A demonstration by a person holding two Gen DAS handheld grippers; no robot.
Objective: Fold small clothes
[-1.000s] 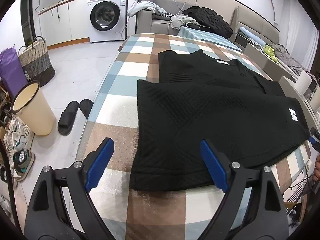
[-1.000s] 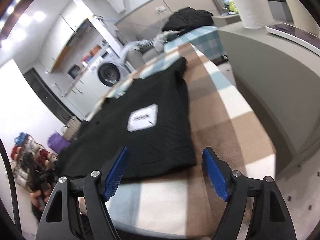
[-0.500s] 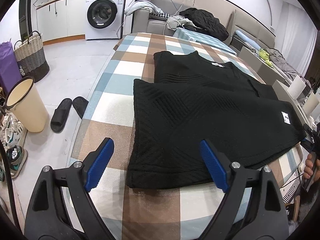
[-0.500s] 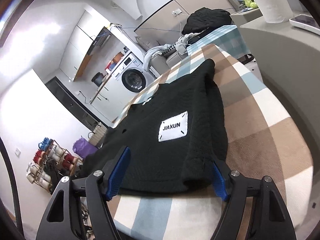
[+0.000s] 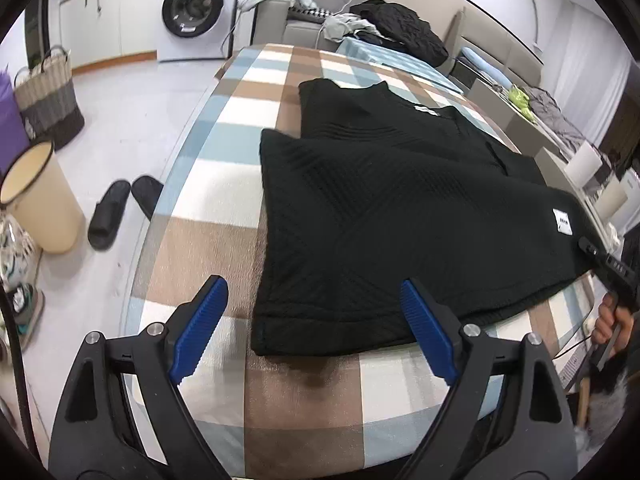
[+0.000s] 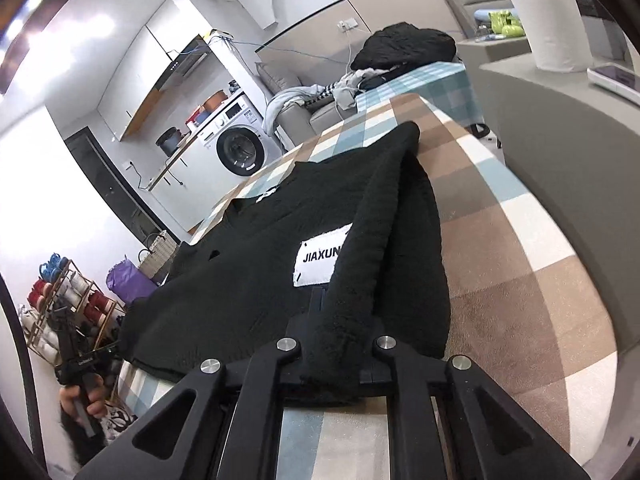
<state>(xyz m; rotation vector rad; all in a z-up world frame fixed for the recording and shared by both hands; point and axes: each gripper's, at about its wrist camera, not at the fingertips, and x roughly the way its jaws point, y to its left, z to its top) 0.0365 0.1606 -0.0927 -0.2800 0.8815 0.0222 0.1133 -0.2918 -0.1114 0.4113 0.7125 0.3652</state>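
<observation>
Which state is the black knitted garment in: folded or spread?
Spread: the black knitted garment lies mostly flat on the checked cloth, one hem corner pinched up.

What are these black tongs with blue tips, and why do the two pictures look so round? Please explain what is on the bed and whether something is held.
There is no robot: a person holds one hand-held gripper in each hand, and each carries a wide-angle camera that looks along its fingers. That is why the pictures are round.

In the left camera's view, the left hand-held gripper stands open above the near hem of a black sweater, which lies on a checked blanket.

In the right camera's view, the right hand-held gripper has just closed and pinches the sweater's edge beside its white JIAXUN label.
</observation>
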